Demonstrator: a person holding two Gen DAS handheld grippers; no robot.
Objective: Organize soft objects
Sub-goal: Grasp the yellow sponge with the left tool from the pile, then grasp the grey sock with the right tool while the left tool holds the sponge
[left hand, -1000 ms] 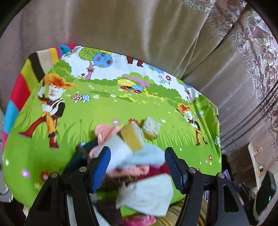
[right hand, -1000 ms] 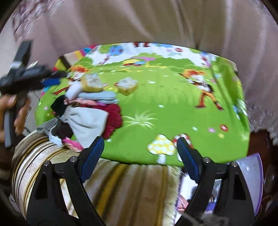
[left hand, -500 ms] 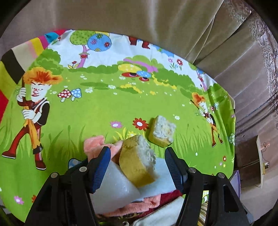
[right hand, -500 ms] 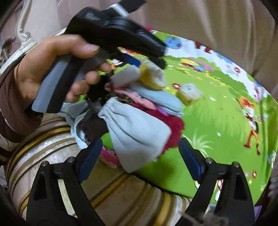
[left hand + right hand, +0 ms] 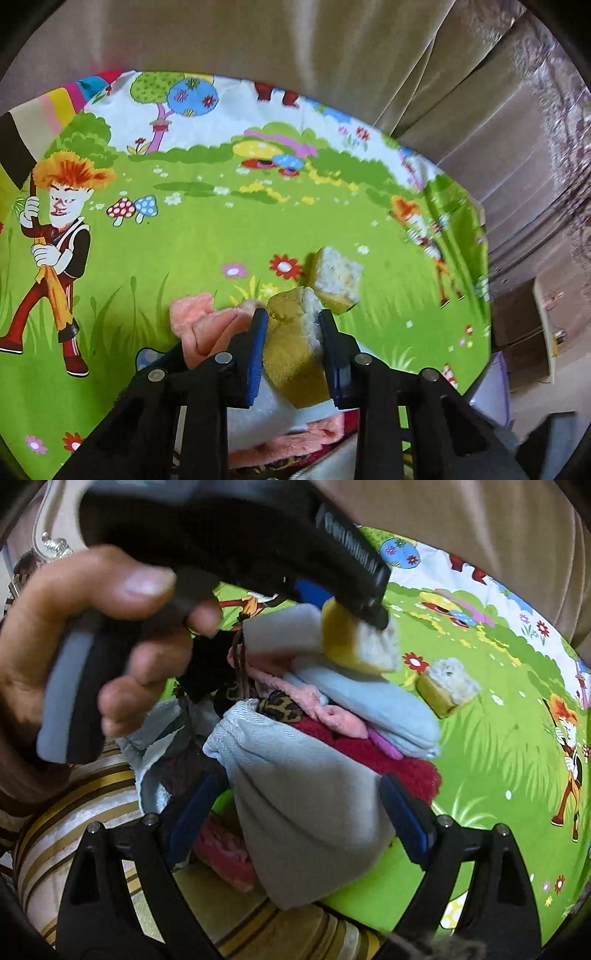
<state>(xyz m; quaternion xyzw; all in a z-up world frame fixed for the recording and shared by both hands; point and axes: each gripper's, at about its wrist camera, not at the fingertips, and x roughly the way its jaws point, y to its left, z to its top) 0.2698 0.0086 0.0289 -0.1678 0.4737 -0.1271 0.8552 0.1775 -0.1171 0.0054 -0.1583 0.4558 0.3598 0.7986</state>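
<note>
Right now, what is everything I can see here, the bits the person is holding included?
yellow sponge: one, yellow and white, atop the pile, between the closing jaws of the left gripper
second sponge: one, yellow and white, alone on the cloth
soft pile: several; white, pink, light blue, red, leopard print
grey pouch: one, in front of the pile
cartoon cloth: one, green
curtain: beige, behind
left gripper: black, blue pads
right gripper: open, straddling the pouch
hand: one, holding the left gripper
</note>
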